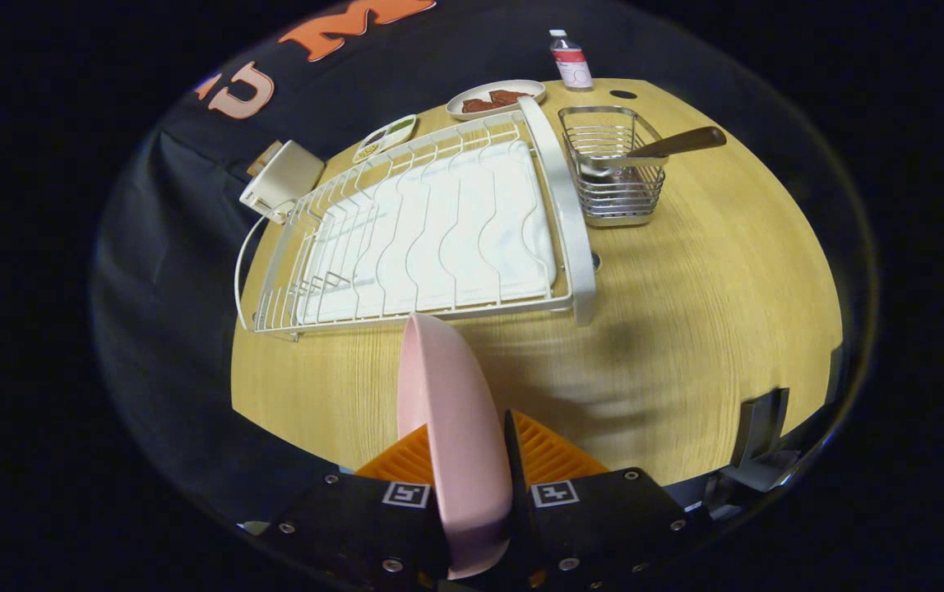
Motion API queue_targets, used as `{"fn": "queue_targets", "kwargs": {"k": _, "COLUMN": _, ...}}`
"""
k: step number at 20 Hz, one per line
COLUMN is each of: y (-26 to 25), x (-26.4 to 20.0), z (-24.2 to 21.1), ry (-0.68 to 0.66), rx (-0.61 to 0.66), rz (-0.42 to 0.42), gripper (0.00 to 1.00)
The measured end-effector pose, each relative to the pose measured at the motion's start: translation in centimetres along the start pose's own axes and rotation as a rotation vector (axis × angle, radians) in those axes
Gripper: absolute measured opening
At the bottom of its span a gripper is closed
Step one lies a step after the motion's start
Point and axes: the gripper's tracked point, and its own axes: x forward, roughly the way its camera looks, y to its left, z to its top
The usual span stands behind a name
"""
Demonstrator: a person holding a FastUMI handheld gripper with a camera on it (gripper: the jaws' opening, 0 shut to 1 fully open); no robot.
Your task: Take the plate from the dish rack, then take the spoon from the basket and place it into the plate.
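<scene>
A pink plate (451,427) stands on edge between my two fingers, and my gripper (472,460) is shut on its rim, holding it up above the wooden table (686,329). Beyond the plate lies the white wire dish rack (431,238), with nothing standing in its slots. To the right of the rack stands a metal wire basket (613,168). A spoon (653,150) with a brown wooden handle lies across the basket, its metal bowl inside and the handle sticking out to the right.
Behind the rack sit an oval plate with reddish food (495,99), a small dish of bits (386,136) and a small bottle with a red label (571,62). A beige box (283,181) sits at the rack's far left corner. The table's near edge curves just before my fingers.
</scene>
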Motion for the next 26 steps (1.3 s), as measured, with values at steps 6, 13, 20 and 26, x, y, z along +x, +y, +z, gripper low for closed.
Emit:
{"fn": "queue_targets", "kwargs": {"k": 6, "y": 0.7, "x": 2.0, "z": -1.3, "ry": -0.005, "rx": 0.128, "rz": 0.089, "gripper": 0.31}}
{"fn": "queue_targets", "kwargs": {"k": 13, "y": -0.2, "x": 3.6, "z": -1.5, "ry": -0.014, "rx": 0.075, "rz": 0.007, "gripper": 0.54}}
{"fn": "queue_targets", "kwargs": {"k": 20, "y": -2.4, "x": 2.4, "z": -0.6, "ry": -0.047, "rx": -0.015, "rz": -0.087, "gripper": 0.73}}
{"fn": "queue_targets", "kwargs": {"k": 26, "y": -4.0, "x": 0.5, "z": 0.8, "ry": -0.108, "rx": -0.020, "rz": -0.116, "gripper": 0.89}}
